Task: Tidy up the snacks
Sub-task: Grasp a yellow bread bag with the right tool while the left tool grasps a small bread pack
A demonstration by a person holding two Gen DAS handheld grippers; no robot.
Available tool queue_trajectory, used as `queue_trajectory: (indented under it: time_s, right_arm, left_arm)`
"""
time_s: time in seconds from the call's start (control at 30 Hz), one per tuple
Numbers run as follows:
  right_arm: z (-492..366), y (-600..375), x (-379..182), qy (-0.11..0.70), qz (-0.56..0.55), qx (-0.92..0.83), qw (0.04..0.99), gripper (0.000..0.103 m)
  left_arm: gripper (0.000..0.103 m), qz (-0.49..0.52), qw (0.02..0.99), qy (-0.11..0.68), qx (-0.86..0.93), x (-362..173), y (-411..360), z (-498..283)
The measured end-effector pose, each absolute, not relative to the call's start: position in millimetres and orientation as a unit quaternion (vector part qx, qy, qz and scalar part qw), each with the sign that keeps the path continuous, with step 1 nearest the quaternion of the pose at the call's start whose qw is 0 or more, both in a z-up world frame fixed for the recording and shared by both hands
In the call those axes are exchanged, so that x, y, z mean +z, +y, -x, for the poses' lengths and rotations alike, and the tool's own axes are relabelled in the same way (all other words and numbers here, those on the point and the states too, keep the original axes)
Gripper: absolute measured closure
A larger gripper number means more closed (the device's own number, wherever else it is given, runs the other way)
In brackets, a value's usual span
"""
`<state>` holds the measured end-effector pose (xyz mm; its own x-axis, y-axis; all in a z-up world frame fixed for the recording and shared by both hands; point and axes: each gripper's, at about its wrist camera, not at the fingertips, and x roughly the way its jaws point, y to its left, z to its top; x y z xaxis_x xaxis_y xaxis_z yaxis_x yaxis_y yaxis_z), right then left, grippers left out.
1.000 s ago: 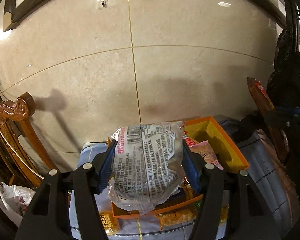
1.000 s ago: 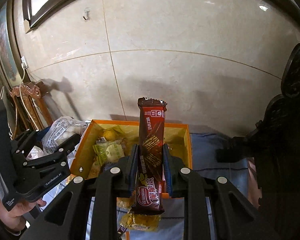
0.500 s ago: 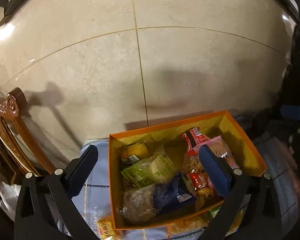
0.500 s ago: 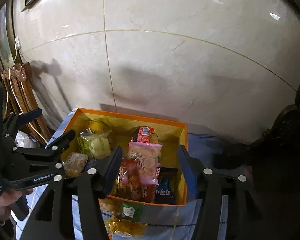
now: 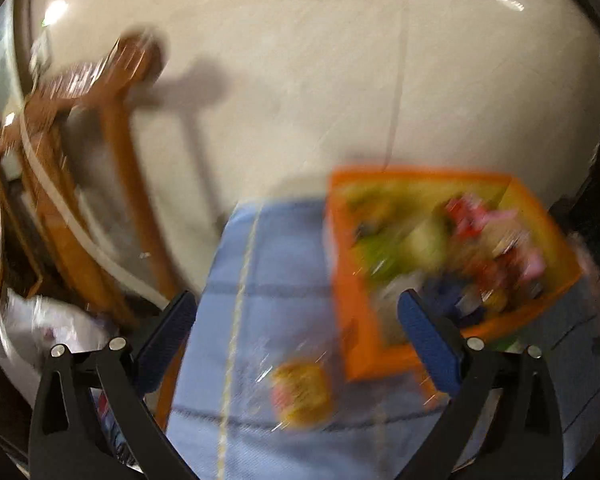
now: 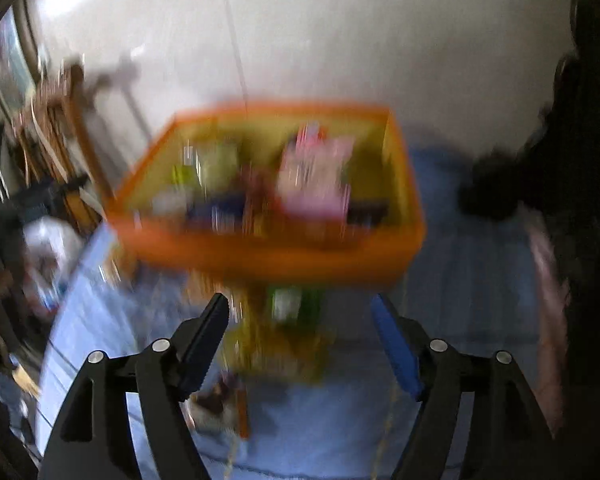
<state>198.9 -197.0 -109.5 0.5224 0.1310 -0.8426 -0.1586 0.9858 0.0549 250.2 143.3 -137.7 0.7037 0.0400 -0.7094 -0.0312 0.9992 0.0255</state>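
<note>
Orange box of snacks (labels blurred unreadable)

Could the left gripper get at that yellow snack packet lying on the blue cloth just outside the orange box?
Probably yes. The left gripper is open and empty, and the yellow packet lies loose on the blue cloth between its fingers, beside the orange box. Nothing seems to cover it, though the picture is blurred.

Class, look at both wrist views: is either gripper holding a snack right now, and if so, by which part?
Neither. The left gripper and right gripper both stand open and empty above the blue cloth; the right's jaws have just been opening.
</note>
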Motion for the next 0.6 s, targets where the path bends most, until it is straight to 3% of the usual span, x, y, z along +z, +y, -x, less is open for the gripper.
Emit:
queue_trajectory:
  time_s: [0.33, 0.47, 0.5, 0.57, 0.6]
  right_arm:
    - [-199, -161, -191, 0.533, 0.044, 0.075, 0.841, 0.028]
    - [-213, -150, -205, 0.543, 0.049, 0.061, 0.836, 0.021]
    - [-214, -148, -208, 0.544, 0.048, 0.061, 0.835, 0.027]
    - [-211, -144, -206, 0.545, 0.057, 0.073, 0.833, 0.036]
    - [-207, -143, -203, 0.544, 0.058, 0.084, 0.833, 0.041]
  left_arm:
    - [0.004, -0.065, 0.900, 0.431, -0.014, -230, 115, -235]
    - [0.004, -0.077, 0.899, 0.432, 0.001, -246, 106, -256]
    - [0.004, -0.085, 0.891, 0.447, 0.005, -254, 106, -262]
    - [0.040, -0.092, 0.873, 0.480, -0.009, -270, 107, -266]
    - [0.047, -0.098, 0.878, 0.467, -0.014, -268, 106, -262]
